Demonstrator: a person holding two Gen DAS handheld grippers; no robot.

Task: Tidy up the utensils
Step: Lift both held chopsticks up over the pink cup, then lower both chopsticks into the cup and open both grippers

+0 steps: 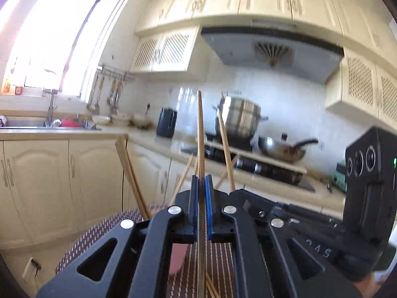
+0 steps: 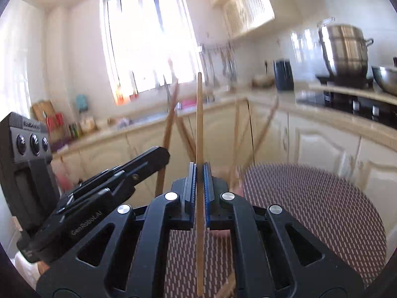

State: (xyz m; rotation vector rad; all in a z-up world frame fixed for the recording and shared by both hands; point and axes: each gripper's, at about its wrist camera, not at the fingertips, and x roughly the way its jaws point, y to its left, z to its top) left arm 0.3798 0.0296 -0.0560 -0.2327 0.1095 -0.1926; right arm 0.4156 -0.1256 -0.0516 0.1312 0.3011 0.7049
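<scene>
My left gripper (image 1: 201, 181) is shut on a wooden chopstick (image 1: 200, 134) that stands upright between its blue pads. My right gripper (image 2: 200, 168) is shut on another wooden chopstick (image 2: 199, 114), also upright. Several more chopsticks (image 1: 129, 171) lean out at angles from a pink holder (image 1: 177, 258) that is mostly hidden behind the left gripper. They also show in the right wrist view (image 2: 171, 114). The right gripper's body (image 1: 367, 188) shows at the right of the left wrist view, and the left gripper's body (image 2: 82, 193) at the left of the right wrist view.
A round table with a brown patterned mat (image 2: 317, 206) lies below both grippers. Behind are cream kitchen cabinets (image 1: 39, 183), a sink (image 1: 24, 123), a black container (image 1: 166, 122), a steel pot (image 1: 239, 119) and a wok (image 1: 282, 149) on the stove.
</scene>
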